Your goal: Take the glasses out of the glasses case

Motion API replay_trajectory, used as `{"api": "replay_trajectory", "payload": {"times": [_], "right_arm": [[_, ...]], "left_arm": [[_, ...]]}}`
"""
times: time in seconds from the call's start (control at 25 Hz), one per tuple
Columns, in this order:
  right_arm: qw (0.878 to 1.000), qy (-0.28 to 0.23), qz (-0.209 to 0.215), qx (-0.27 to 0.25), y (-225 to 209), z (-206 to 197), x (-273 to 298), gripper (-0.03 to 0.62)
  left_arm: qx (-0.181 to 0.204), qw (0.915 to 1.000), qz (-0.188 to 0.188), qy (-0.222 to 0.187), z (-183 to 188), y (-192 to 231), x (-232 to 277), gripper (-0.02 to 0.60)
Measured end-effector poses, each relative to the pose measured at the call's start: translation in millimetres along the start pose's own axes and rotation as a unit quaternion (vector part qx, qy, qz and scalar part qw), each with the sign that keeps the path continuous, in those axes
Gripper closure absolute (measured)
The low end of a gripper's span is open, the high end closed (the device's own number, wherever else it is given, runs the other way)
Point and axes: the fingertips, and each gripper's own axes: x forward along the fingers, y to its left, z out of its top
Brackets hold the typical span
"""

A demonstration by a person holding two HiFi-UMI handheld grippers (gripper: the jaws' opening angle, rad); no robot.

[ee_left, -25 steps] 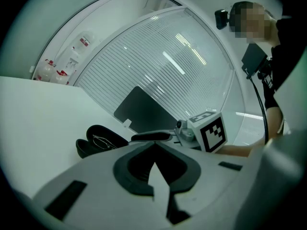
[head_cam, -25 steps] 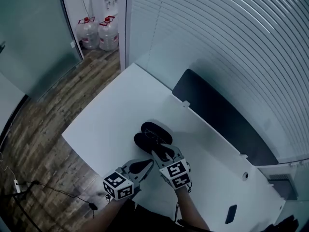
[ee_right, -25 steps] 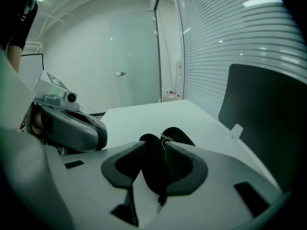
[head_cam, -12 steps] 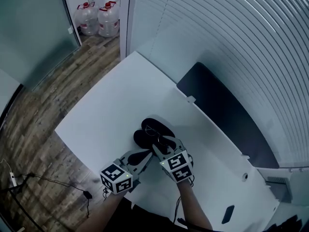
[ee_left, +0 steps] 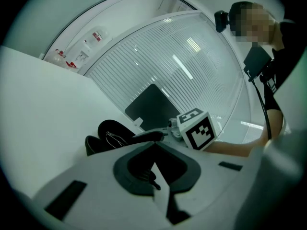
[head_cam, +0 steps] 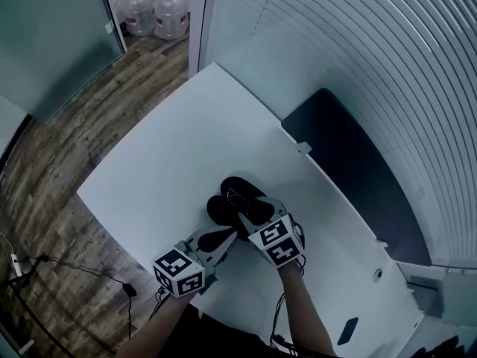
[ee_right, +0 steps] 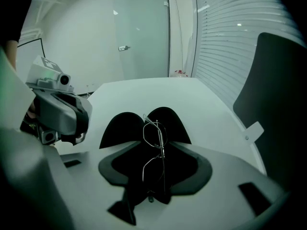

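Observation:
A black glasses case (head_cam: 222,210) lies open on the white table (head_cam: 164,170). Thin wire-framed glasses (ee_right: 154,150) rest in it across both halves. My right gripper (head_cam: 250,209) points steeply down over the case. Its jaws have just been opening and now stand open, with the glasses in the gap between them and not pressed by the pads. My left gripper (head_cam: 232,232) lies low at the case's near-left side, shut, with nothing seen between its tips. In the left gripper view the case (ee_left: 103,140) sits just beyond and left of that gripper's tips (ee_left: 153,145).
A dark flat panel (head_cam: 350,177) stands past the table's far edge, against the slatted blinds. A small black phone-like object (head_cam: 347,330) lies at the table's near right. Water bottles (head_cam: 153,13) stand on the wooden floor at left, where cables also trail.
My right gripper has sunk closer onto the open case and tilted further down. The left gripper has edged in towards the case's near side.

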Motion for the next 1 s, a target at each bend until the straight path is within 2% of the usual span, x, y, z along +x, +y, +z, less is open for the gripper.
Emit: {"api": "replay_trajectory", "payload": {"times": [0.6,1.0], "right_arm": [[0.998,0.041,0.047,0.002,-8,2,13,0.422],[0.993,0.066,0.097,-0.021,0,1,14,0.491]], "left_arm": [[-0.005,0.9999,0.006,-0.009,-2,8,-6,0.571],[-0.011,0.9999,0.008,-0.008,-6,5,-6,0.571]]}}
